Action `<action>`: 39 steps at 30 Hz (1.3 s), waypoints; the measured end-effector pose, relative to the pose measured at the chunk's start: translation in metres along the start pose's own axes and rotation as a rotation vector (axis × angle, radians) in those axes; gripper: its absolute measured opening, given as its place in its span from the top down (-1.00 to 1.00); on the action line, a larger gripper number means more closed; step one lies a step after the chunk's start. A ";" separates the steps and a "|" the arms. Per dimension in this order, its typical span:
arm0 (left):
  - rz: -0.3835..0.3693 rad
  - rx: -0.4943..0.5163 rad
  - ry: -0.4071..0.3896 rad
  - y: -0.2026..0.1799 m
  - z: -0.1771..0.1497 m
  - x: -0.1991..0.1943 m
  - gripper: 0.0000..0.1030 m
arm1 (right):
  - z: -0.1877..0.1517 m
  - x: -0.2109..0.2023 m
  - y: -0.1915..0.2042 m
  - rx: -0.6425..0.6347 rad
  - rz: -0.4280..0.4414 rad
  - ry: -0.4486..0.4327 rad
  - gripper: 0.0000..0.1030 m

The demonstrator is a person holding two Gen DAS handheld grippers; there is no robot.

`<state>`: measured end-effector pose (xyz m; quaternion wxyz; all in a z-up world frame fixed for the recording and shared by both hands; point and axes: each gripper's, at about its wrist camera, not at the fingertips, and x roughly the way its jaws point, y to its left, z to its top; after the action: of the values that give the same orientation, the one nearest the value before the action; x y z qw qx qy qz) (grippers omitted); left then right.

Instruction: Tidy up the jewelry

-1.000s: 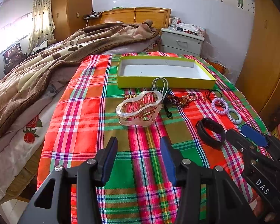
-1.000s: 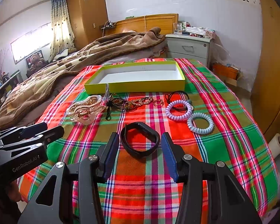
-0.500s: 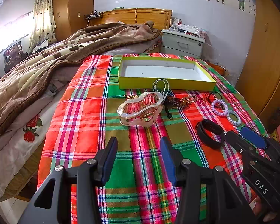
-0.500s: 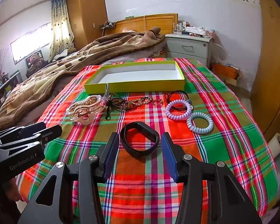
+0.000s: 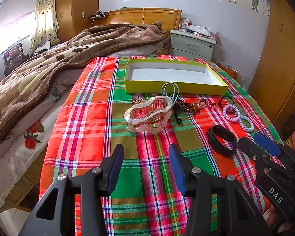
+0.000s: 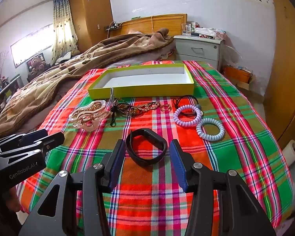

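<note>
A shallow yellow-green box (image 5: pixel 175 87) (image 6: pixel 141 91) with a white inside lies empty on the plaid cloth. In front of it lie a clear pink hair claw (image 5: pixel 148 114) (image 6: pixel 89 116), a tangle of gold and dark chains (image 5: pixel 192 105) (image 6: pixel 137 107), two lilac coil hair ties (image 6: pixel 187 116) (image 6: pixel 210 130) and a black wristband (image 5: pixel 222 142) (image 6: pixel 146 146). My left gripper (image 5: pixel 145 161) is open and empty, short of the hair claw. My right gripper (image 6: pixel 147 157) is open, with the wristband lying between and just beyond its fingertips.
The plaid cloth (image 5: pixel 84 129) covers the foot of a bed. A brown blanket (image 5: pixel 39 72) is heaped to the left. A grey nightstand (image 5: pixel 192 45) stands behind the box and a wooden wardrobe (image 6: pixel 289 78) to the right.
Both grippers stay open and nearly still. The view has drifted only slightly; the jewelry has not moved.
</note>
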<state>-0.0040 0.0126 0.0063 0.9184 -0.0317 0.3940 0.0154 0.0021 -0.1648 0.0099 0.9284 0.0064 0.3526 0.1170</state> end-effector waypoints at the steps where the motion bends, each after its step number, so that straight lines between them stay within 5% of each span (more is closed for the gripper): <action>1: -0.003 0.003 0.006 0.000 0.001 0.001 0.04 | 0.001 0.000 -0.001 0.002 -0.001 0.002 0.07; 10: -0.144 -0.024 0.068 0.029 0.019 0.019 0.04 | 0.007 0.024 -0.026 0.057 0.001 0.090 0.07; 19: -0.167 0.052 0.068 0.048 0.058 0.034 0.04 | 0.017 0.051 -0.031 0.023 0.012 0.178 0.07; 39: -0.256 0.223 0.279 0.021 0.077 0.095 0.06 | 0.019 0.072 -0.019 -0.127 0.043 0.283 0.07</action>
<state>0.1164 0.0393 -0.0107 0.8473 0.0183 0.5093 -0.1495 0.0705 -0.1663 -0.0246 0.8652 -0.0615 0.4717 0.1586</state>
